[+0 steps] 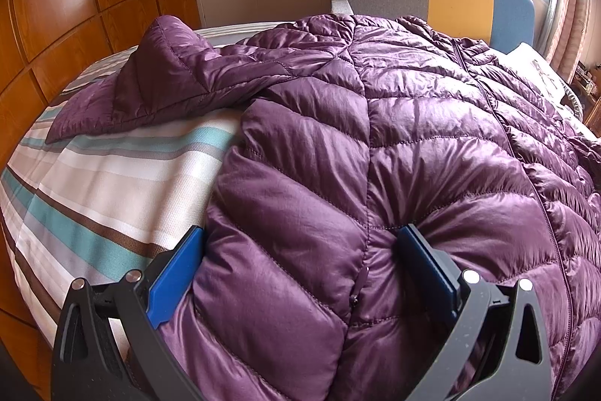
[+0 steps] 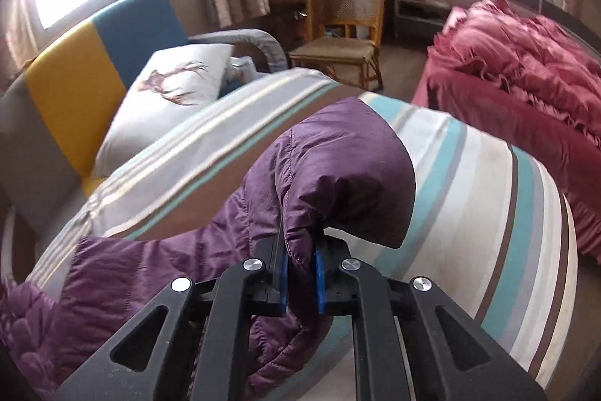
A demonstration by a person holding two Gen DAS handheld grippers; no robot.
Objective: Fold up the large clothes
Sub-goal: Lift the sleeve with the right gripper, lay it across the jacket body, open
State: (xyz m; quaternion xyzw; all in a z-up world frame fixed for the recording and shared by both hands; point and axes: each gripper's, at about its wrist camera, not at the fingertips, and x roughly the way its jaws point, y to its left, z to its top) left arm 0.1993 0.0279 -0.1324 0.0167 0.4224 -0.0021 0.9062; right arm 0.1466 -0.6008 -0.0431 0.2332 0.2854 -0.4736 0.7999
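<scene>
I see the purple jacket [image 1: 375, 138] spread across most of my left wrist view, lying on the striped bedspread [image 1: 94, 175] that fills the lower left of the frame. My left gripper [image 1: 300, 243] stands wide at the bottom of the frame, its blue pads [image 1: 172, 273] set on either side of a puffy section of the jacket's lower body; the right-hand pad presses a dent into the fabric. One sleeve [image 1: 150, 89] lies out to the upper left, bent over the stripes. In my right wrist view, my right gripper [image 2: 300, 269] sits at the bottom centre, narrowed down and pinching a fold of the jacket [image 2: 338, 168], and the cloth rises in a hump just above the fingers. A pillow with a deer print [image 2: 180, 81] lies at the upper left, a wooden chair [image 2: 345, 36] at the top centre, and a red blanket [image 2: 526, 81] at the right.
</scene>
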